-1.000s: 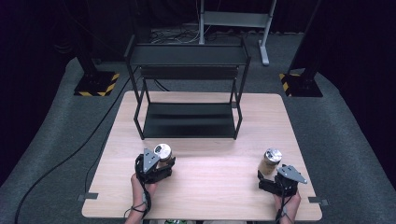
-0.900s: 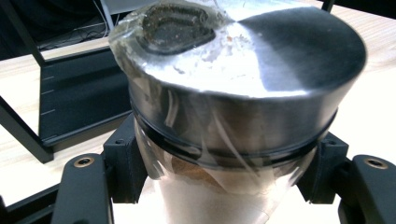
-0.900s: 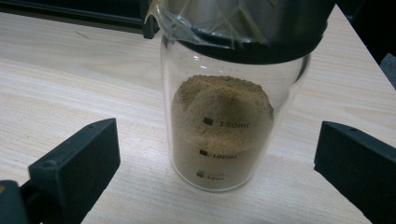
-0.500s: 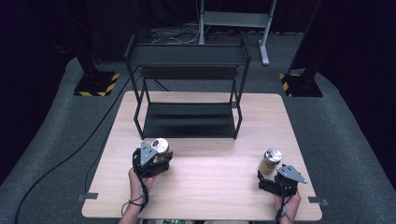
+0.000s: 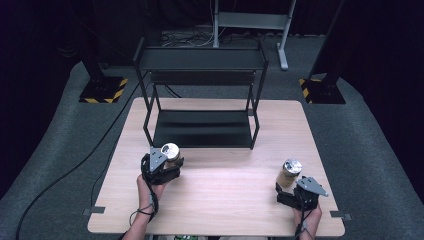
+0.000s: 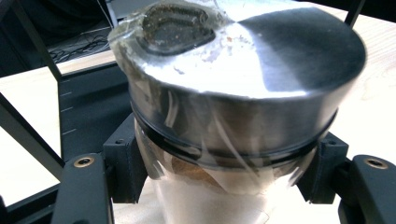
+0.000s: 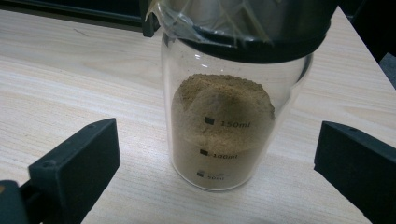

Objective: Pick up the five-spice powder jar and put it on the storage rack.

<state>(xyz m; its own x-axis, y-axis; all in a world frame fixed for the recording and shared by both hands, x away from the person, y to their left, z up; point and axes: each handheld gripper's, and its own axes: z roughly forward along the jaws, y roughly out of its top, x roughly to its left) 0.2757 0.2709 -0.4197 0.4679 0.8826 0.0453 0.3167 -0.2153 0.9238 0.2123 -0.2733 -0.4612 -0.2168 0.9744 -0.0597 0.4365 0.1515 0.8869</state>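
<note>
A: What has changed on the table (image 5: 215, 185) in the last second?

B: The left gripper (image 5: 161, 167) has carried its jar (image 5: 170, 150) a little further from the near edge, toward the black rack (image 5: 202, 127). In the left gripper view the jaws are clamped on the glass just under the metal lid (image 6: 243, 60) (film is stretched over it).

A: And the right side?

B: No change. The right gripper (image 5: 300, 192) sits near the table's near right corner with its jaws spread wide, and the second jar (image 7: 219, 126), part full of brown powder, stands between them untouched.

A: So what does that mean?

B: I'd judge the left jar is on its way to the rack's lower shelf, with the other jar yet to be gripped.
</note>
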